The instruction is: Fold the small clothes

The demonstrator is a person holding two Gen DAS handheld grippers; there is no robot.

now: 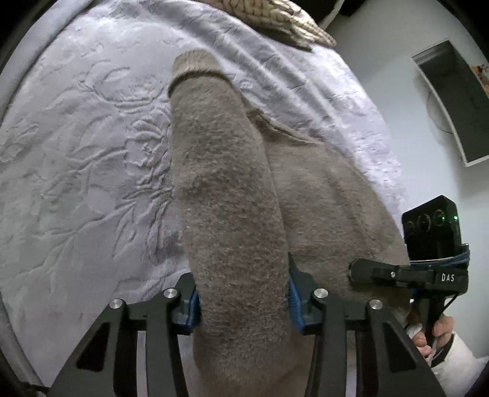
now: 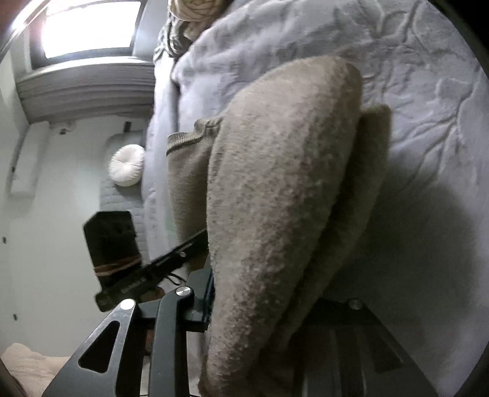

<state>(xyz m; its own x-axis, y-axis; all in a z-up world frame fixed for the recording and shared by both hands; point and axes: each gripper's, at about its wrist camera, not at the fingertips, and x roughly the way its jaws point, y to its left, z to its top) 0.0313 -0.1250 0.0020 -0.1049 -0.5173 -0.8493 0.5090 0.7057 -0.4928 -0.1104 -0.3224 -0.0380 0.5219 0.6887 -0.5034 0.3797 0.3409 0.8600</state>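
Note:
A fuzzy taupe knit garment lies on the pale embossed bedspread, its ribbed cuff pointing away. My left gripper is shut on a rolled sleeve of it, blue pads pressing both sides. To the right, my right gripper reaches into the garment's edge, a hand on its handle. In the right wrist view the garment bulges up between the fingers of my right gripper, which is shut on it; the fabric hides the right finger. My left gripper shows at the left.
A beige cable-knit item lies at the far edge of the bed, also in the right wrist view. Beyond the bed edge are a white round cushion, a bright window and a dark panel.

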